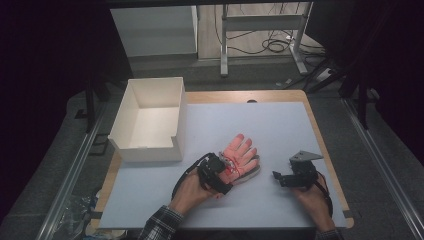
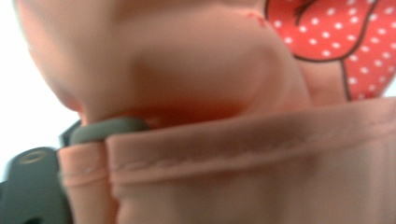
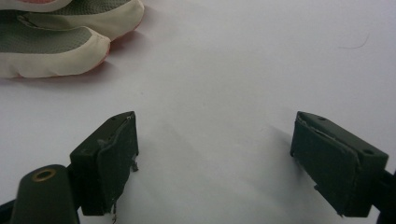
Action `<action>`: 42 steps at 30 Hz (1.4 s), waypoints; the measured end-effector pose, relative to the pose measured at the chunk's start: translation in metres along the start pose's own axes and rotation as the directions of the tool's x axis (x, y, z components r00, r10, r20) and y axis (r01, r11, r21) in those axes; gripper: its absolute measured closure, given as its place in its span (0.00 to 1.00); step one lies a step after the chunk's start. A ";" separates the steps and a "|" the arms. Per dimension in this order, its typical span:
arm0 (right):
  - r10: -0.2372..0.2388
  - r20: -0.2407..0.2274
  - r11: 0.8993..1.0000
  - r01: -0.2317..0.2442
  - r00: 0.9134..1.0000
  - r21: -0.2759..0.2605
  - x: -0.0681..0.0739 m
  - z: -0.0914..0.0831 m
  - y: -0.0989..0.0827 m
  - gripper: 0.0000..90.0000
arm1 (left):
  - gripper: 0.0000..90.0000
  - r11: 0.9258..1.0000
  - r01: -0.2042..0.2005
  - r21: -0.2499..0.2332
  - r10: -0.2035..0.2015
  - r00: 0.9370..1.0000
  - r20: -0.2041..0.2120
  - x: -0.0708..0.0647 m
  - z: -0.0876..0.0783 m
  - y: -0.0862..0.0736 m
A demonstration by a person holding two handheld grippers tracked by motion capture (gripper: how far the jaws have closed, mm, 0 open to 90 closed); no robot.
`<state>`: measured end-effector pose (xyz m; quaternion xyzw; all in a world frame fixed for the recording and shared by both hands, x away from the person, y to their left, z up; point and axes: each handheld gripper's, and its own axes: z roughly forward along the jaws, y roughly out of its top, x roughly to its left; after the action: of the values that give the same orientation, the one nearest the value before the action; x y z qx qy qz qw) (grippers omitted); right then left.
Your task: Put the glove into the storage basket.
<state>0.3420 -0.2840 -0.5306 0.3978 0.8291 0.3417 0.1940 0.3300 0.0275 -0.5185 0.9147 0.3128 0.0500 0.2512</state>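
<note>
Pink glove (image 1: 239,159) flat on bench (image 1: 280,125), mid-near, right of white box (image 1: 150,120). Left gripper (image 1: 224,172) fingers pinching cuff hem. Right gripper (image 1: 278,177) fingers spread, resting near. Risk: thin hem slipping out; glove dragging, bunching.

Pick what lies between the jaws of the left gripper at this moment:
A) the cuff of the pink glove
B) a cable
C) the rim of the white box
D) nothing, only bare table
A: in the left gripper view the hemmed cuff of the pink glove folds over the jaw, and the high view puts the left gripper at the glove's wrist end.
</note>
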 end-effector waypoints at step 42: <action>0.002 0.000 1.000 -0.002 1.000 0.000 0.000 0.000 0.000 0.17 | 0.51 0.989 0.114 -0.094 -0.113 0.993 0.013 0.043 -0.062 0.047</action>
<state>0.3419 -0.2838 -0.5307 0.3983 0.8287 0.3421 0.1937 0.3746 0.0473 -0.4446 0.8825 0.3608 0.0470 0.2979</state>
